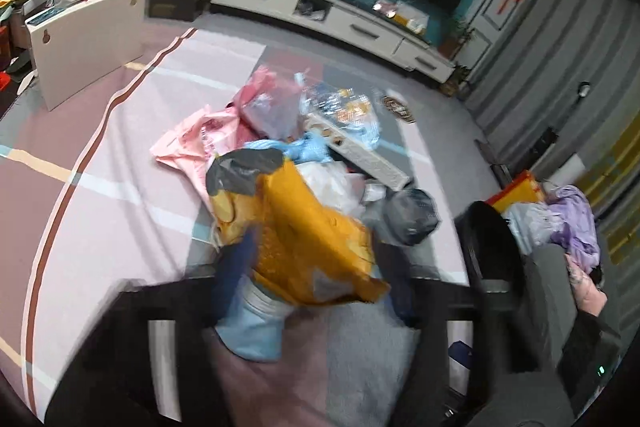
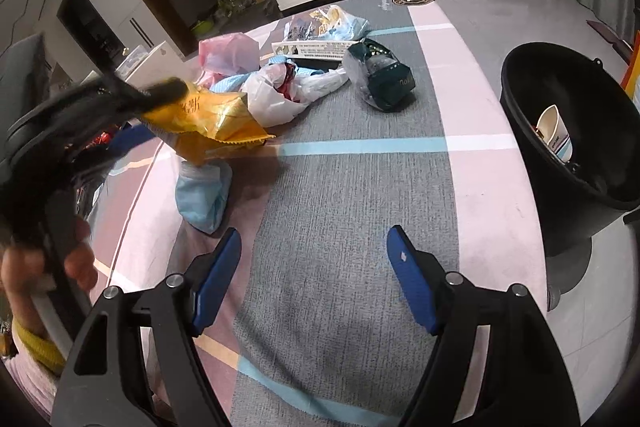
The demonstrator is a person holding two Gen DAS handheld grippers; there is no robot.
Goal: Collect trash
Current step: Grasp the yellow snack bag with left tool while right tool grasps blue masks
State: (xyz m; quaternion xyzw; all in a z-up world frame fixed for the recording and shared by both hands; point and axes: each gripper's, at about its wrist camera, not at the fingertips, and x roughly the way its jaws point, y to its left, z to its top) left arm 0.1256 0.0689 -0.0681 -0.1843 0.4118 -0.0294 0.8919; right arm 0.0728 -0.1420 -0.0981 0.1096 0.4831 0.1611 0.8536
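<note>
Carpeted living-room floor, patterned in grey, pink and pale blue bands, serves as the work surface. Left gripper has its jaws clamped on a yellow foil wrapper, crinkled and glossy, lifted clear of the carpet; the left wrist view is blurred, so the exact bite on the wrapper cannot be confirmed there. Right gripper stands with its blue-padded jaws well apart, nothing between them, over bare carpet.

Just beside the wrapper lies a light blue soft pouch, and beyond it the remaining litter: a white plastic bag, a pink plastic bag, a clear bag round a dark green box, and a long white carton. Black bin stands to the right (a paper cup already inside).

Step in hand, by judgement: one item picked, carry pending. Next move calls for swinging the wrapper across to the bin mouth before release; thin foil may slip.
</note>
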